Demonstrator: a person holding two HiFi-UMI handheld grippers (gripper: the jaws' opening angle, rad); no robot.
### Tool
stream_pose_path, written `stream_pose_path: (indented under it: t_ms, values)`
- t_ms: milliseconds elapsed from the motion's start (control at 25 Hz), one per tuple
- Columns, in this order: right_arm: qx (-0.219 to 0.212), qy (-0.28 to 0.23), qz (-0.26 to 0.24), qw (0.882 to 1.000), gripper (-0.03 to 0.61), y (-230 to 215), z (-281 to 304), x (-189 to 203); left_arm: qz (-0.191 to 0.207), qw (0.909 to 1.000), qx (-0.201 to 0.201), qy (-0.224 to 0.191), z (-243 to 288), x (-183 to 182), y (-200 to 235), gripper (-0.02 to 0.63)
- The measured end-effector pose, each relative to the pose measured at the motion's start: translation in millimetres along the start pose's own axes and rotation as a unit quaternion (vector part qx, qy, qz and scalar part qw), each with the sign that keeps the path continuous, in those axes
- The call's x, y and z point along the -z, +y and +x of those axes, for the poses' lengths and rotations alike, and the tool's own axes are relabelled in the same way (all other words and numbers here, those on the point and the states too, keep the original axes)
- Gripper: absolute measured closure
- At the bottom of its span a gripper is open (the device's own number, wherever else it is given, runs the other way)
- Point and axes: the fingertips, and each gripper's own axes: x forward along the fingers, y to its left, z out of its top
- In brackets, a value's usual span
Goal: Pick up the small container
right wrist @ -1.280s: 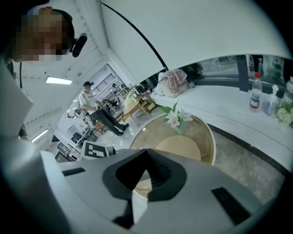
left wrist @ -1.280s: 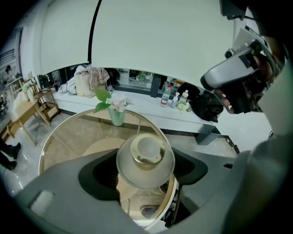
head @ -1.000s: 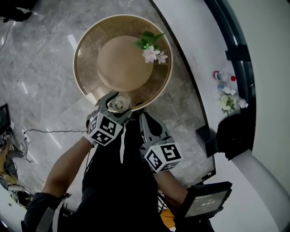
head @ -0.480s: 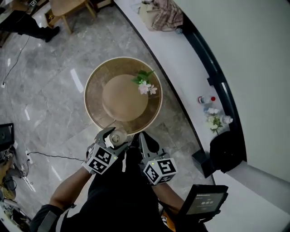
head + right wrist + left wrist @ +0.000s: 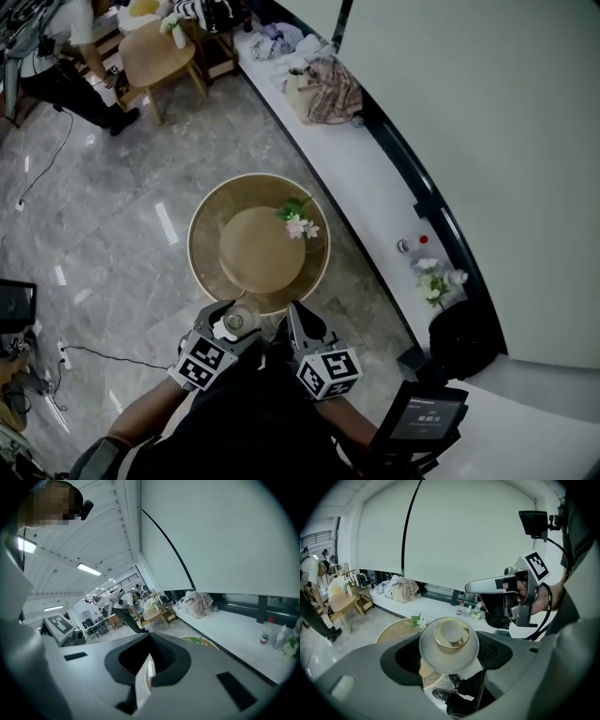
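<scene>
No legible text in any view. The cubes of the left gripper [image 5: 232, 322] and right gripper [image 5: 292, 314] carry black-and-white square markers only: coded patterns, no letters or digits. The screen [image 5: 427, 413], lower right of the head view, shows pale lines too small to read; the bottle [image 5: 410, 245] label at right is likewise unreadable.

Person in black top [image 5: 248, 422]. Grey moulded bodies on left claw [image 5: 229, 321] and right claw [image 5: 298, 323], black ribbed jaw recesses, each bearing a white cube [image 5: 204, 363] with black square markers
</scene>
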Motion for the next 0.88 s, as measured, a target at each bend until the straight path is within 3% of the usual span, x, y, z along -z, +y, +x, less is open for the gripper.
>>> stream_pose_path:
  t_ms: [480, 880]
  values:
    - [0.014, -0.059, -0.059, 0.996, 0.581, 15, -20, -47, 0.001, 0.9995, -0.006, -0.029, -32, -27, -14, 0.275]
    - [0.015, -0.079, -0.076, 0.994, 0.581, 21, -30, -60, 0.012, 0.9992, -0.003, -0.038, -37, -42, -10, 0.275]
